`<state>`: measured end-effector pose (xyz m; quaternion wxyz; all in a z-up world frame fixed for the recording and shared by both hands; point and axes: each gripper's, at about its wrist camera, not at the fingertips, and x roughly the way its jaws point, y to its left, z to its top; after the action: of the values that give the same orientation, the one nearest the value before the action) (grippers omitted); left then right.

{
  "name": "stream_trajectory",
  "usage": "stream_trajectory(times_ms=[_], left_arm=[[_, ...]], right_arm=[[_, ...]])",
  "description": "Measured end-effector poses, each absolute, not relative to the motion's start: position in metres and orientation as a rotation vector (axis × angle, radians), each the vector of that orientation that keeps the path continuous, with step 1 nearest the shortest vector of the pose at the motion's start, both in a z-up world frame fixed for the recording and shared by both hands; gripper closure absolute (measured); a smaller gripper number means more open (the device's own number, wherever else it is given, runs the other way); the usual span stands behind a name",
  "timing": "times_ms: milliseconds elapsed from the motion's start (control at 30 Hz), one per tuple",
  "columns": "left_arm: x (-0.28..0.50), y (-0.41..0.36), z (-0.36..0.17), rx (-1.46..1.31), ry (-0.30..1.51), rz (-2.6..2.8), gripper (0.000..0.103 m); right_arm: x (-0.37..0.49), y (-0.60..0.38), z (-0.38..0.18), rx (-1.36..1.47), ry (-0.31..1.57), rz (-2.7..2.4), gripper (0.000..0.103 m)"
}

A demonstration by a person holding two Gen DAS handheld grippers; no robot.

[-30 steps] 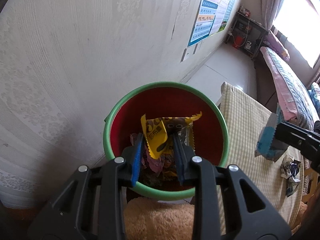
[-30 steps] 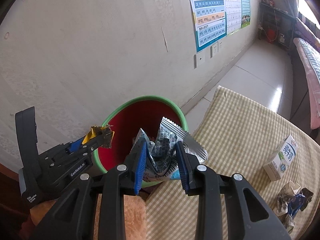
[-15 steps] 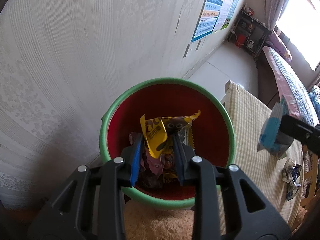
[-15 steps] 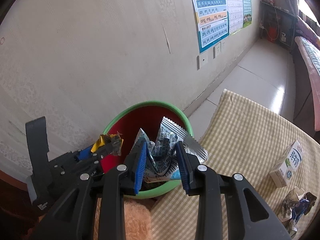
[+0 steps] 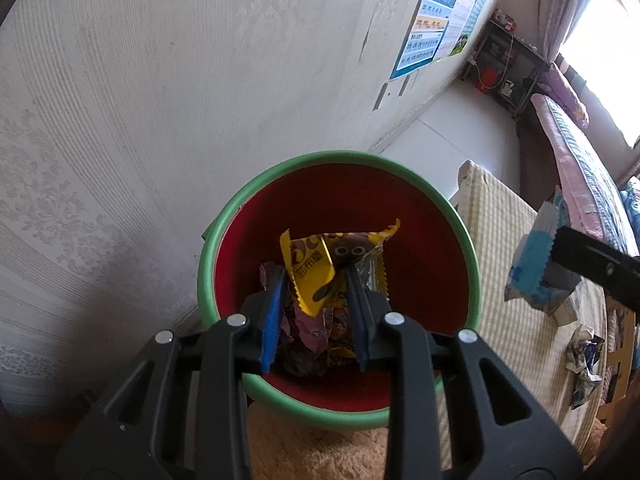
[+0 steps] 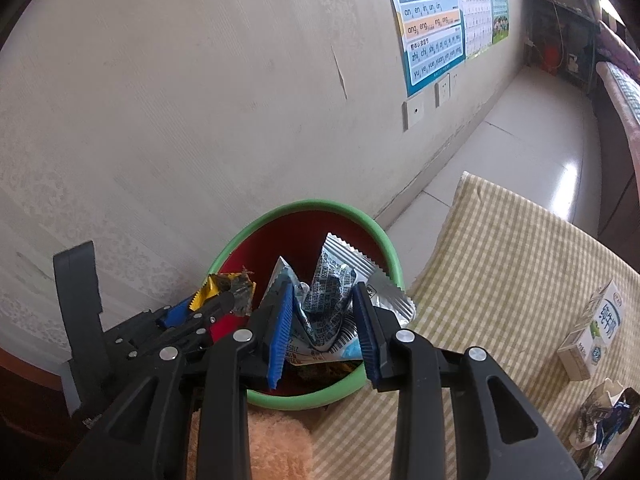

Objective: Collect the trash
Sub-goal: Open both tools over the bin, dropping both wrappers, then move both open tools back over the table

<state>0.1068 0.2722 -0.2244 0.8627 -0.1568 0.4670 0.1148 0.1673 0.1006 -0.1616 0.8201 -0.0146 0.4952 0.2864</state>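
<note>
Bin bottom hidden under wrappers; left tool clamping yellow wrapper, right tool silver packet.

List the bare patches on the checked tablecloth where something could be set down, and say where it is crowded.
The checked tablecloth lies bare from the bin across to the milk carton. It is crowded at the near right edge, where crumpled wrappers lie beside the carton, and at the bin, where both claws hold wrappers.

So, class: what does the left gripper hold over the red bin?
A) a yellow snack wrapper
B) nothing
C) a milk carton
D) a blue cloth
A: the left gripper is shut on a yellow snack wrapper above the green-rimmed red bin.
</note>
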Motion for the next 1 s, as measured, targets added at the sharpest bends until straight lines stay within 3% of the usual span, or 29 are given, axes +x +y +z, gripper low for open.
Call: stream_trajectory(times_ms=[100,200,267,333,600,1000], left_arm=[[0.107,0.272,-0.224,-0.331,0.976,0.244,0.075],[0.107,0.273,-0.224,-0.344,0.966,0.249,0.064],[0.107,0.275,-0.224,-0.350,0.962,0.256,0.050],[0.108,0.275,-0.223,-0.346,0.960,0.262,0.047],[0.103,0.271,-0.218,-0.336,0.958,0.260,0.045],[0.093,0.233,-0.202,-0.289,0.952,0.199,0.044]], right_arm=[[0.169,0.103,-0.159,-0.034,1.044,0.613,0.070],[0.171,0.107,-0.156,-0.034,1.032,0.623,0.064],[0.171,0.110,-0.153,-0.029,1.029,0.632,0.060],[0.171,0.111,-0.150,-0.023,1.013,0.639,0.054],[0.158,0.098,-0.145,-0.044,0.981,0.629,0.051],[0.079,-0.037,-0.178,0.013,1.065,0.408,0.049]])
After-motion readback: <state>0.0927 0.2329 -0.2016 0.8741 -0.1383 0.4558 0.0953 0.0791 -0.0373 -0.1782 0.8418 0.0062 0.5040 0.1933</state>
